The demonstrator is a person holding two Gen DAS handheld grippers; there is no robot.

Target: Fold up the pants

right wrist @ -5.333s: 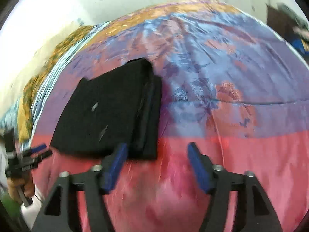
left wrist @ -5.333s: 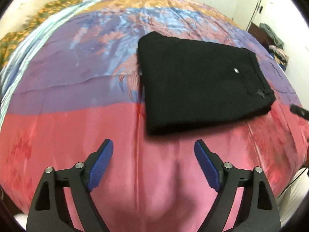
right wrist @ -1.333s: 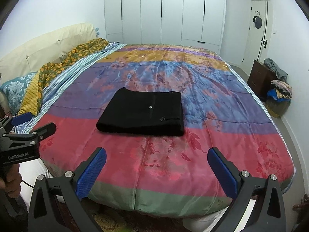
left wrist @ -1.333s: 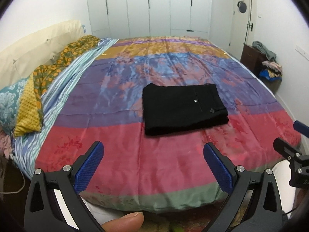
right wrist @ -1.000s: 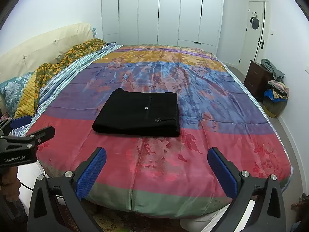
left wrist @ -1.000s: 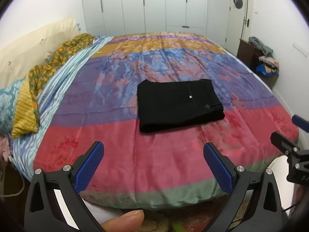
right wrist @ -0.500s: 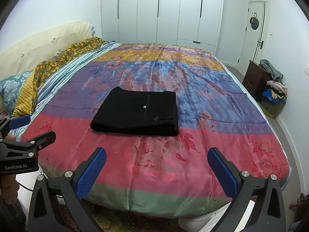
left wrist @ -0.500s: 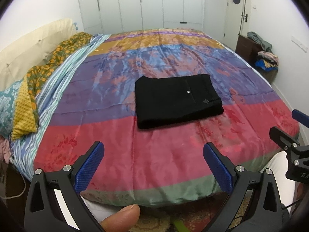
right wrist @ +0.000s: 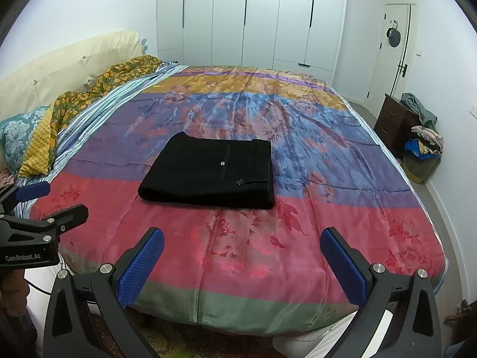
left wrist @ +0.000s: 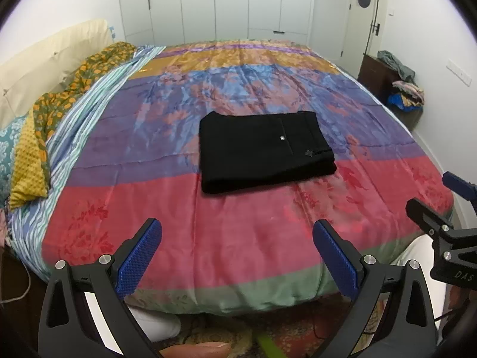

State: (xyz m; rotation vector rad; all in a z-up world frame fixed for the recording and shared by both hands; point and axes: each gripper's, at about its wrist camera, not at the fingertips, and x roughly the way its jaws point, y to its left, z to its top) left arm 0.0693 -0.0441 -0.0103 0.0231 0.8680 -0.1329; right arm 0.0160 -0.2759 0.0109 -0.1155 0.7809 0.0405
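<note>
1. Closest to you, your left gripper (left wrist: 237,249) hangs over the foot edge of the bed (left wrist: 226,294) with its 2 blue pads spread wide and nothing between them.
2. Your right gripper (right wrist: 243,258) is the same: jaws wide apart, holding nothing, also over the foot edge and well apart from the garment.
3. Each tool shows at the border of the other's view, so you have them side by side, both off the cloth.
4. Past the red band of the bedspread (right wrist: 342,214) lie the pants (right wrist: 208,174), black, folded into 1 flat rectangle near the middle of the bed, with a small button and the waistband seam on top.
5. Judging from that, the fold looks finished: edges line up, layers sit stacked, nothing trails out.
6. If you do anything more, keep it light. Check the near edge, where the layers show their thickness; if 1 layer peeks out, pinch only that layer at a corner and slide it flush, because the satin cover looks slippery and the whole stack may shift.
7. Farther off, the pillows (right wrist: 35,143) and wardrobe doors (right wrist: 259,21) play no part; otherwise leave the pants be and hold both tools clear.
</note>
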